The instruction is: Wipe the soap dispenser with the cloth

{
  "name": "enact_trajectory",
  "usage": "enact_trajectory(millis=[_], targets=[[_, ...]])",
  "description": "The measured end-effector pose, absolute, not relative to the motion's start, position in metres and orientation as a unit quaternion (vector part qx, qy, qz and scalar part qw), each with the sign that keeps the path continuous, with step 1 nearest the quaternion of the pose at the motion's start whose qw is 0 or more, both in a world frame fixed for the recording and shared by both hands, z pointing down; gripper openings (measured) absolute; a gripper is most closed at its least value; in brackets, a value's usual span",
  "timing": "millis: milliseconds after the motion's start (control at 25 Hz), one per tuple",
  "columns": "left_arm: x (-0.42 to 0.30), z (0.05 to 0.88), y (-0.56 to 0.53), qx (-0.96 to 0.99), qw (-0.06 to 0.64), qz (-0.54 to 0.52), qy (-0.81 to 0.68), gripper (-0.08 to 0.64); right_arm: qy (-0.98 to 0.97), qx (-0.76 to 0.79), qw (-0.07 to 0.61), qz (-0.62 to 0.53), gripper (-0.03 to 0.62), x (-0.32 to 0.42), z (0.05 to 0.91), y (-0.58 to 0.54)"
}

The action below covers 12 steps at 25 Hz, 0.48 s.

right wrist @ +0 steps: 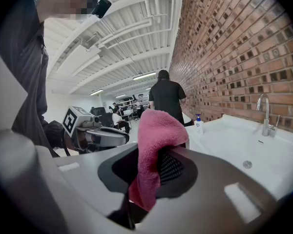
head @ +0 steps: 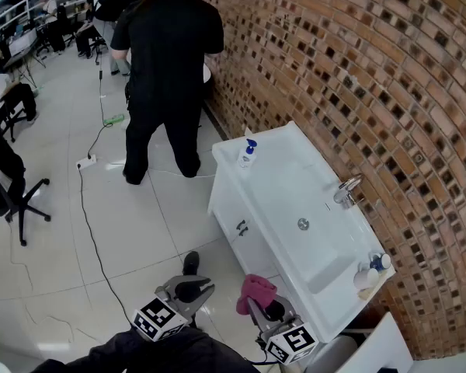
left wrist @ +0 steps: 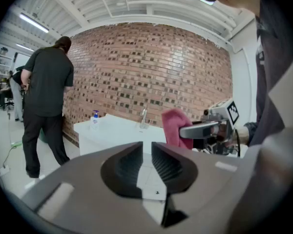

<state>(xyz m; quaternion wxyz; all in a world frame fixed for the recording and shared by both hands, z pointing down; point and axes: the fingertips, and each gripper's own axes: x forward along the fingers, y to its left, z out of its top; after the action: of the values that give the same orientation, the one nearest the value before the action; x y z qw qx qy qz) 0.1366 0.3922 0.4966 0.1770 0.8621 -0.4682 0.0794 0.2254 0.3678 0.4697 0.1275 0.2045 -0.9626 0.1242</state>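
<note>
We face a brick wall [head: 357, 68] on our right, with pale tiled floor [head: 70, 239] spreading left. A person in black [head: 167, 61] stands at the far end, back to us. Along the wall runs a white sink unit [head: 283, 169], its near end just beside our right gripper [right wrist: 149, 156].

Our left gripper [left wrist: 146, 150] is held over the floor to the left of the sink. Its jaws are nearly together, with only a thin slit between them and nothing in it. Our right gripper is clamped on the pink cloth [right wrist: 154, 130], which bunches above the jaws and hangs below them.

The soap dispenser [head: 248, 154], white with a blue pump, stands upright on the sink's far left corner, well apart from both grippers. The tap [head: 346, 191] is on the wall side of the basin.
</note>
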Motion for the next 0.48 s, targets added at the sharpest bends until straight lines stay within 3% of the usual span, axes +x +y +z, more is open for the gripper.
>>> enact_trajectory(millis=[480], targets=[[0.021,0.494,0.151,0.884,0.172,0.092,-0.424,0.032,-0.953,0.228,0.158,0.122,0.075,0.101,0.469,0.134]])
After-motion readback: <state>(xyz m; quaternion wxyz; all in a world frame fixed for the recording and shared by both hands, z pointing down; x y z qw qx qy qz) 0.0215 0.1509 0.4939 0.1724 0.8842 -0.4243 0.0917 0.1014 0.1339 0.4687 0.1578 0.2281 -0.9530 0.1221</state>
